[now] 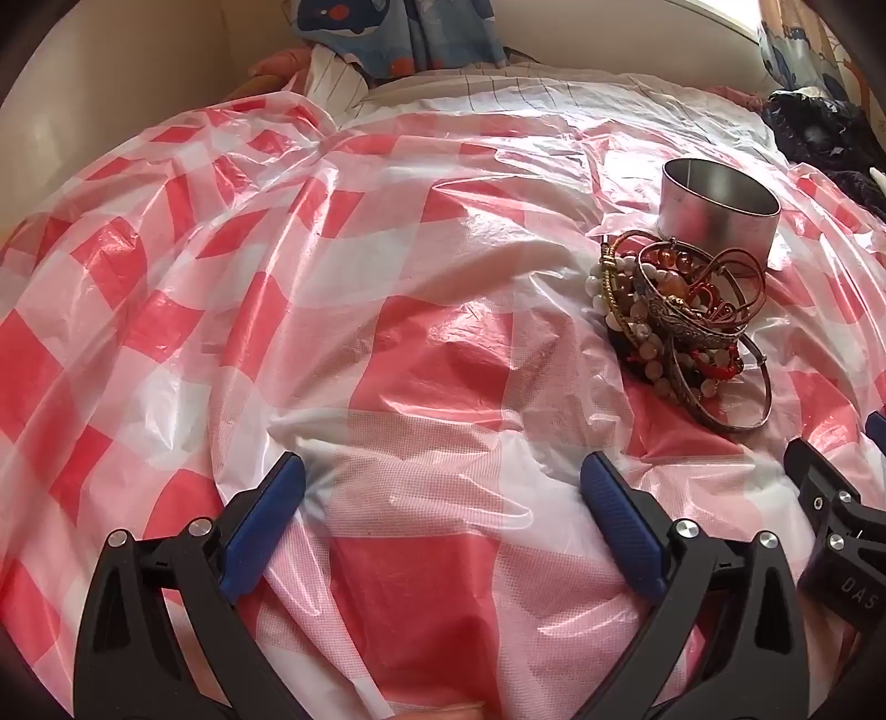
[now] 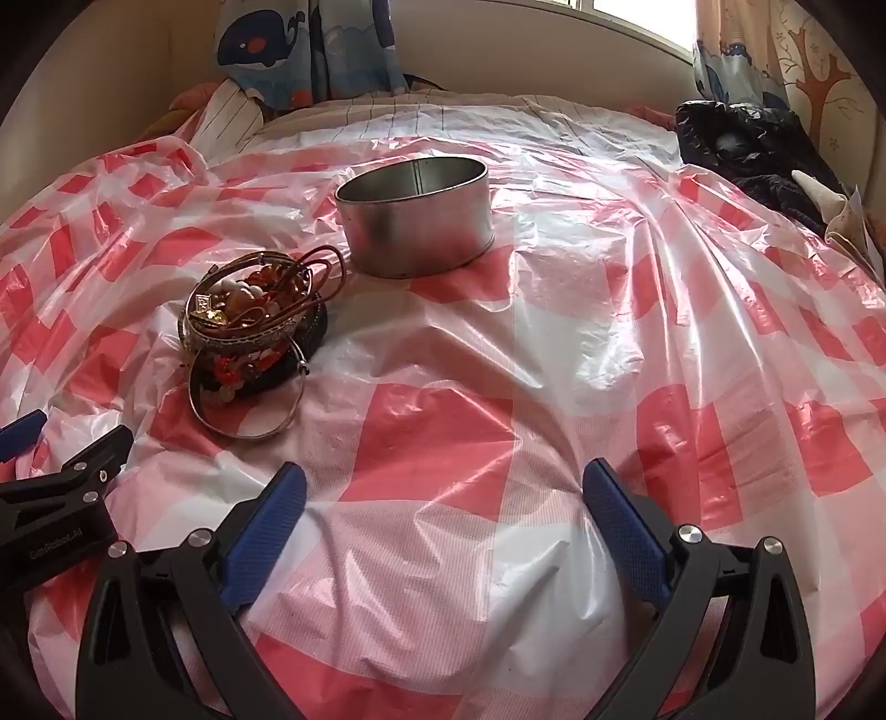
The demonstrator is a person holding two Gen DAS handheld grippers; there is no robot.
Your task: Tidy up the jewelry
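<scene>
A pile of jewelry (image 1: 678,310), with bangles, bead strings and pearl bracelets, lies on the red-and-white checked plastic sheet (image 1: 387,277). It also shows in the right wrist view (image 2: 252,327). An empty round metal tin (image 1: 717,207) stands upright just behind the pile, also in the right wrist view (image 2: 418,213). My left gripper (image 1: 443,493) is open and empty, left of and nearer than the pile. My right gripper (image 2: 443,498) is open and empty, right of the pile.
The sheet (image 2: 554,332) covers a bed with soft folds. Dark clothing (image 2: 742,144) lies at the far right edge. A whale-print curtain (image 2: 288,50) and a striped pillow (image 2: 221,122) are at the back.
</scene>
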